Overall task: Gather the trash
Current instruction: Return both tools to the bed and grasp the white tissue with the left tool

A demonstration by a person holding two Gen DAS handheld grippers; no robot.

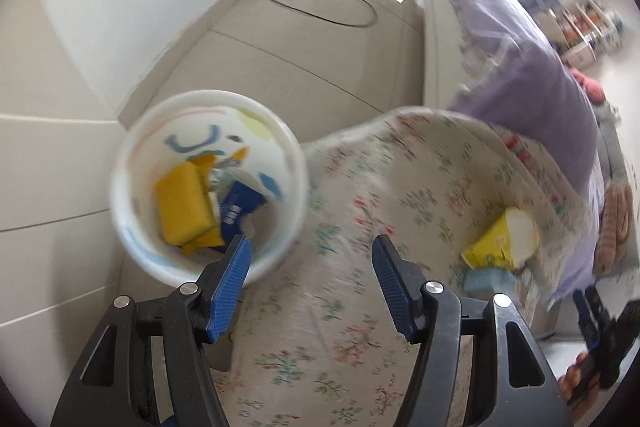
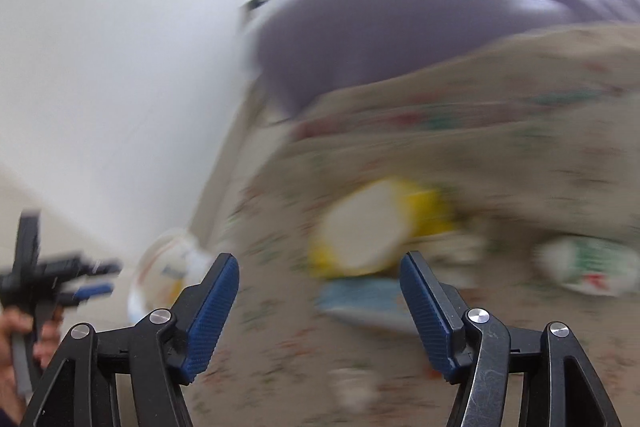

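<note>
Trash — a yellow carton (image 1: 500, 239) and a pale blue packet (image 1: 490, 279) — is lying on the floral bedspread (image 1: 352, 211), while a yellow sponge-like piece (image 1: 182, 207) and a blue wrapper (image 1: 240, 205) are sitting inside the white bin (image 1: 208, 187) beside the bed. We are holding the left gripper (image 1: 310, 263) spread and empty by the bin's rim — the right gripper (image 2: 320, 279) is gaping too, nothing between its pads.

A white round bin (image 1: 208, 187) stands upright on the floor left of the floral-covered surface, holding a yellow sponge-like block (image 1: 184, 207) and a blue wrapper (image 1: 240, 207), while a yellow-and-white carton (image 1: 502, 239) lies tilted on the right over a pale blue packet (image 1: 490, 279).
</note>
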